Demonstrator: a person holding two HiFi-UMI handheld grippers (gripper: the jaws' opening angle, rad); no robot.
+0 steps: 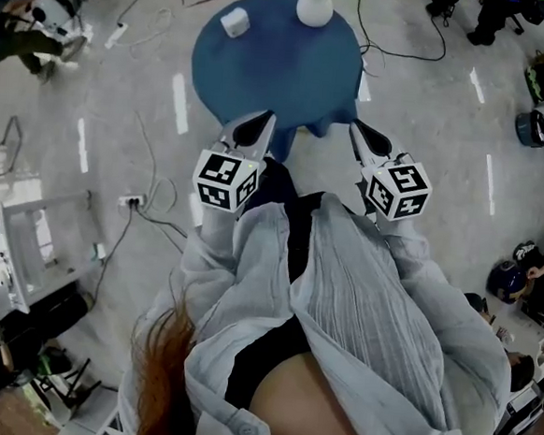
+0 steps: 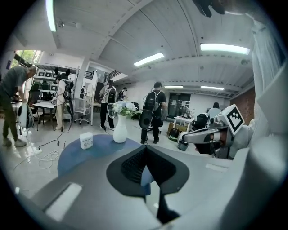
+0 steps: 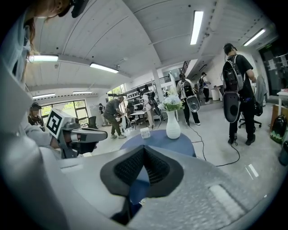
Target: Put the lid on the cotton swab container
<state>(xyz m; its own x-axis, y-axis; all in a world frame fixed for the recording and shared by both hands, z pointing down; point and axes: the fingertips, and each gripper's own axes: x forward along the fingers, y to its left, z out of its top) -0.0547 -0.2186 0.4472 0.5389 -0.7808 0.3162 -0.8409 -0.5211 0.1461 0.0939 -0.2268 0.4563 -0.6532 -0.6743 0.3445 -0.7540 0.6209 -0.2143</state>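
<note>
The cotton swab container (image 1: 234,21) is a small white box on the far left part of a round blue table (image 1: 265,71). It also shows small in the left gripper view (image 2: 86,140) and the right gripper view (image 3: 145,133). I cannot make out a separate lid. My left gripper (image 1: 264,119) and right gripper (image 1: 358,129) hover side by side at the table's near edge, well short of the container. Both are shut with nothing in them, the jaws meeting at the tips (image 2: 145,148) (image 3: 144,148).
A white vase (image 1: 315,7) with flowers stands at the table's far edge, right of the container. Cables and a power strip (image 1: 131,201) lie on the floor to the left. Several people with backpacks (image 2: 153,112) stand beyond the table. Gear lies on the floor at right (image 1: 542,125).
</note>
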